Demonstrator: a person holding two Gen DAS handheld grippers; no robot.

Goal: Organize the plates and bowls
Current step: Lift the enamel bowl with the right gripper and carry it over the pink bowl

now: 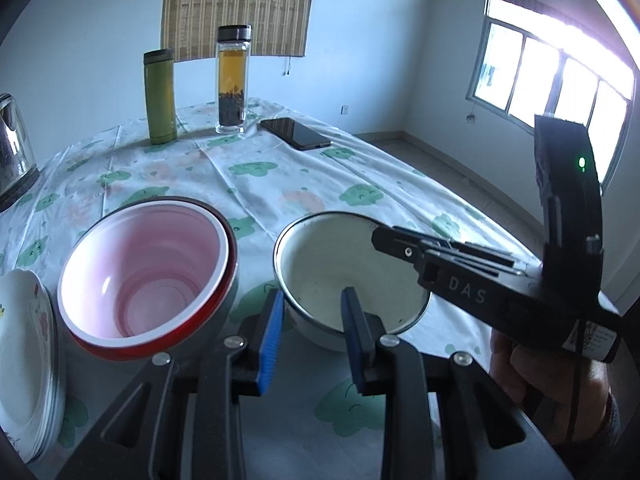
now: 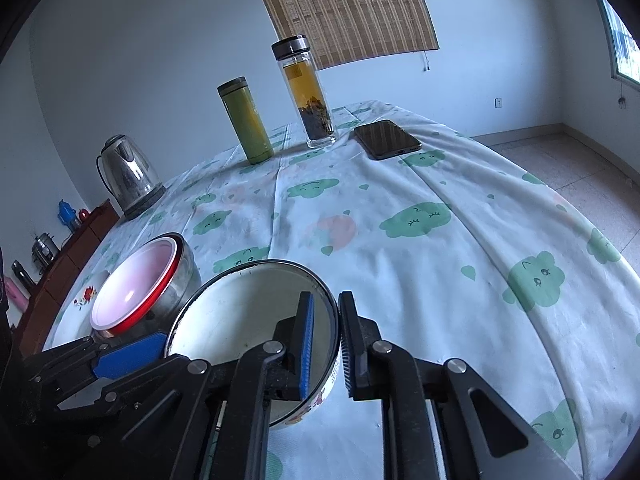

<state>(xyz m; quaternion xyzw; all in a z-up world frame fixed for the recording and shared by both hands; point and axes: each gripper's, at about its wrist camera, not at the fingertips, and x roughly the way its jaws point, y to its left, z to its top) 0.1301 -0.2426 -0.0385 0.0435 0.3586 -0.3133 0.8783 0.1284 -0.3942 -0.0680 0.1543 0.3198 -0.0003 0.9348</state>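
The white bowl (image 2: 256,312) sits on the desk (image 2: 440,240), near its front edge, with both tools on its rim. The right tool (image 2: 326,344) is clamped on the rim's right side, one pad inside the bowl and one outside, pressed onto the thin wall. The left tool (image 1: 312,332) straddles the near-left rim with one finger inside and one outside; whether its pads actually press the wall I cannot tell, since a gap seems to show beside them.

Just left of the white bowl, close beside it, stands the red bowl (image 1: 148,276), steel outside with a red rim, and a pink bowl (image 1: 140,268) already nests inside it. Further left, at the desk's edge, a stack of plates (image 1: 28,360) lies together.

So the job looks well under way: plates appear gathered in one pile, two bowls nested, and the white bowl looks like the last loose piece. What likely remains is lifting it and setting it into, or next to, the nested pair. It does not look lifted yet.

At the far side a green flask (image 1: 160,96), a tea bottle (image 1: 232,80) and a phone (image 1: 296,133) stand well apart from the dishes, with a kettle (image 2: 128,176) off to the left
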